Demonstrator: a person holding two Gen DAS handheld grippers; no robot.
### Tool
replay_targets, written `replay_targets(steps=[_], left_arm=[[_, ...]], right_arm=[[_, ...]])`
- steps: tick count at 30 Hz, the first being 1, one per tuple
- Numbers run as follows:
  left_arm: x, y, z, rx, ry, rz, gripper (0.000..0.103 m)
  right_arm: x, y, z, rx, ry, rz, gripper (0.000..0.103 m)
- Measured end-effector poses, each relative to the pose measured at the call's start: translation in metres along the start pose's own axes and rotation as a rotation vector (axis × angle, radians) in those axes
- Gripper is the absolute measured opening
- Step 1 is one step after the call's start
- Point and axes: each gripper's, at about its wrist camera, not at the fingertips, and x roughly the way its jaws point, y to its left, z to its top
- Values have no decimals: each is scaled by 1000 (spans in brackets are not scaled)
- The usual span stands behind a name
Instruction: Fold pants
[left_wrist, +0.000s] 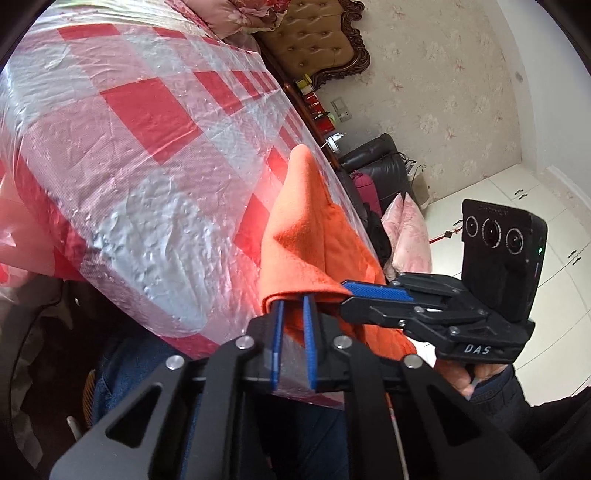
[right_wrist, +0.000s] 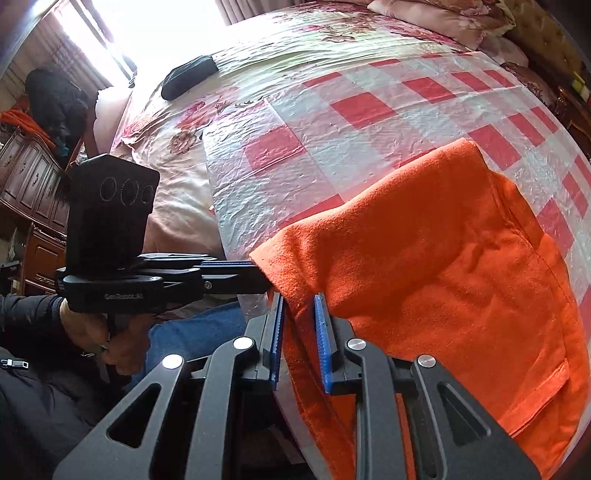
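Right at the bottom of the left wrist view, the left gripper (left_wrist: 293, 306) has its blue pads nearly together on a folded edge of the orange pants (left_wrist: 314, 236), so it's pinching the fabric. The pants rise from there into a peak over the bed edge. The right gripper (left_wrist: 345, 297) comes in sideways from the right of this view, its tips tucked against the same bunch of cloth, with the person's right hand (left_wrist: 469, 373) under its body.

The right wrist view gives the other side: the right gripper (right_wrist: 299, 302) has a hem of the pants (right_wrist: 443, 258) running between its blue pads, which stand a bit apart. I honestly can't tell if they're actually pressing on it. The left gripper (right_wrist: 255, 267) pokes in level from the left here, its tips buried in the corner of the pants, and the left hand (right_wrist: 92, 332) grips its handle.

Only this view shows how much of the pants lies spread flat on the red-checked plastic sheet (right_wrist: 369, 107). Further back there's the floral bedspread (right_wrist: 177, 140) and a dark bundle (right_wrist: 188, 75) near the window. The left view instead shows the tufted headboard (left_wrist: 314, 37) and a black armchair (left_wrist: 380, 162).
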Motion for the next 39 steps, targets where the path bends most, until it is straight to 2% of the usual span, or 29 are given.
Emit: replay_targets(steps=[4, 7, 9, 10, 16, 18, 20, 21, 23, 25, 26, 28, 30, 34, 39], left_arm=[[-4, 1, -2, 4, 2, 12, 8], [-4, 6, 0, -58, 5, -12, 8], [-3, 11, 1, -112, 3, -27, 8], [-4, 14, 2, -147, 3, -36, 10], [-2, 22, 3, -327, -3, -82, 18], [0, 21, 2, -353, -5, -89, 15], [1, 18, 1, -301, 2, -56, 2], [1, 20, 0, -301, 8, -45, 2], [-1, 22, -3, -305, 11, -45, 2], [-2, 11, -2, -218, 6, 12, 2], [-2, 3, -1, -164, 5, 50, 2], [-2, -11, -1, -62, 5, 125, 2], [-1, -23, -1, 26, -1, 187, 2], [-2, -26, -5, 79, 2, 213, 2], [2, -29, -4, 91, 4, 211, 2]], right_arm=[[0, 1, 1, -7, 3, -8, 33], [4, 1, 2, -8, 5, -12, 33], [9, 1, 3, -3, 10, -8, 22], [9, 1, 3, 2, 5, 4, 9], [-1, 7, 0, -13, -30, 30, 8], [-4, 5, -1, -8, -40, 32, 8], [-4, 1, -1, 0, -32, 27, 9], [-5, -3, 1, 14, -23, 17, 9], [-14, -20, 10, 77, -52, -3, 21], [-22, -45, 26, 149, -74, -30, 23], [-26, -63, 41, 178, -72, -88, 23], [-29, -80, 62, 143, -92, -137, 23], [-23, -90, 80, 96, -74, -152, 23], [-4, -100, 105, -7, -25, -146, 22], [12, -107, 111, -29, 19, -164, 22]])
